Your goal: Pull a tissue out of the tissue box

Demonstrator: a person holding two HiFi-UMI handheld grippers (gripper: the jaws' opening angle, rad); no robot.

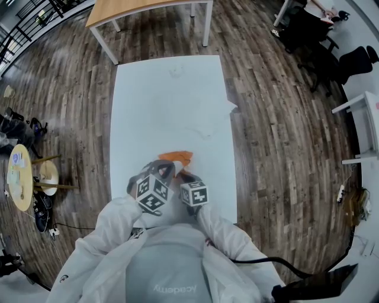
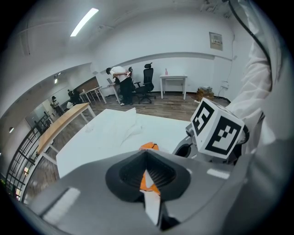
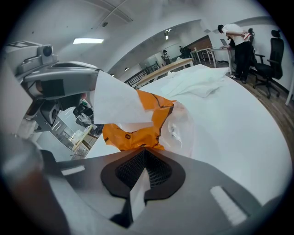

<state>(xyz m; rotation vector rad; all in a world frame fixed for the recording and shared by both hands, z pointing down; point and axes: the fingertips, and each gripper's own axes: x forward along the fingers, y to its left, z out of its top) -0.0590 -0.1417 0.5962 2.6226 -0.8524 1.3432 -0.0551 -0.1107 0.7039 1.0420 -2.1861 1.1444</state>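
An orange tissue pack with a clear plastic end lies near the front of the white table. My left gripper is shut on a white tissue that stretches up out of the pack. In the left gripper view the tissue shows between the shut jaws of that gripper, with the pack just beyond. My right gripper is shut on the pack's near edge. In the head view the right gripper sits close beside the left one.
Loose white tissues lie farther up the table, and one sits at its right edge. A wooden table stands beyond the far end. Office chairs are at the right, a small round table at the left.
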